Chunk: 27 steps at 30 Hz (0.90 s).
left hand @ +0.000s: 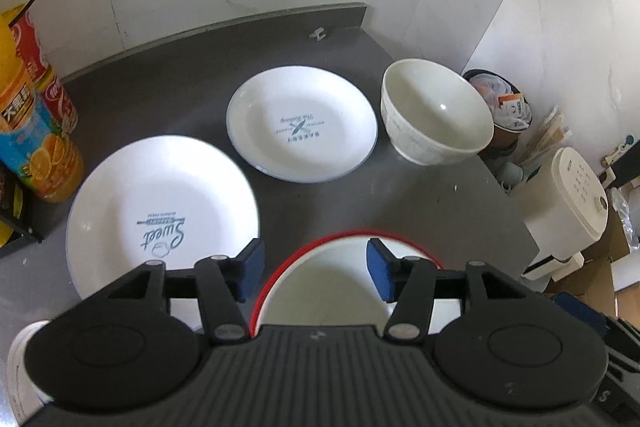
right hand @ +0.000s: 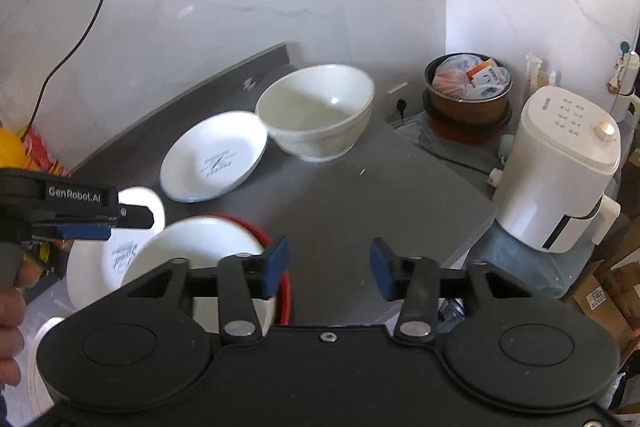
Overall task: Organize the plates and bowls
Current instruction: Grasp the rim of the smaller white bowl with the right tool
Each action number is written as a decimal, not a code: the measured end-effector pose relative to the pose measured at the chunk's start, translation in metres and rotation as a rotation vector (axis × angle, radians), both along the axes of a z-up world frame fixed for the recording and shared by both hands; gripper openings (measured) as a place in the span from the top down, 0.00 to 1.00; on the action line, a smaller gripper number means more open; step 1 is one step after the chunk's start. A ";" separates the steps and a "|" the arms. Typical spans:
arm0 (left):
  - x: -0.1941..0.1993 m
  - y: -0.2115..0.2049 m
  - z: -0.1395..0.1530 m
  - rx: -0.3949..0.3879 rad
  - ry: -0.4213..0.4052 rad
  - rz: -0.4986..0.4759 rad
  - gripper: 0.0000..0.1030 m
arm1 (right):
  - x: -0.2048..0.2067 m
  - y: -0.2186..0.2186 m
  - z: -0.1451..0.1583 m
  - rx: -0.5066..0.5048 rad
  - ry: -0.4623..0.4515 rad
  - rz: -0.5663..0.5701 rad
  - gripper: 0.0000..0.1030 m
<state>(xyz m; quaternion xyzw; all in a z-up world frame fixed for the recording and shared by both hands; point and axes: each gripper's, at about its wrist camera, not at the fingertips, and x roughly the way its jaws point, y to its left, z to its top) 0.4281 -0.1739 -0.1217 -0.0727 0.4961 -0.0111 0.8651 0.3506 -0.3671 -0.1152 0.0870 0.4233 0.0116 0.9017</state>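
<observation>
Two white plates lie on the grey counter: one with "Sweet" lettering [left hand: 160,215] at the left and one with a blue rim [left hand: 302,123] further back. A large white bowl [left hand: 436,117] stands at the counter's right edge. A red-rimmed bowl [left hand: 332,279] sits directly below my left gripper [left hand: 314,269], which is open and hovers over it. In the right wrist view my right gripper [right hand: 328,265] is open above bare counter, just right of the red-rimmed bowl [right hand: 200,247]. The blue-rimmed plate [right hand: 214,155] and large white bowl [right hand: 316,111] lie beyond. The left gripper [right hand: 80,215] shows at the far left.
Drink cartons and an orange juice bottle [left hand: 32,123] stand at the left by the wall. Off the counter's right edge are a white appliance [right hand: 560,171] and a pot filled with packets [right hand: 468,87]. A black cable [right hand: 72,39] hangs on the wall.
</observation>
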 end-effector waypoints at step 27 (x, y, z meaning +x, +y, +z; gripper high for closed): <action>0.113 -0.058 -0.025 0.002 -0.008 0.135 0.28 | 0.132 -0.076 -0.026 0.150 -0.012 0.034 0.44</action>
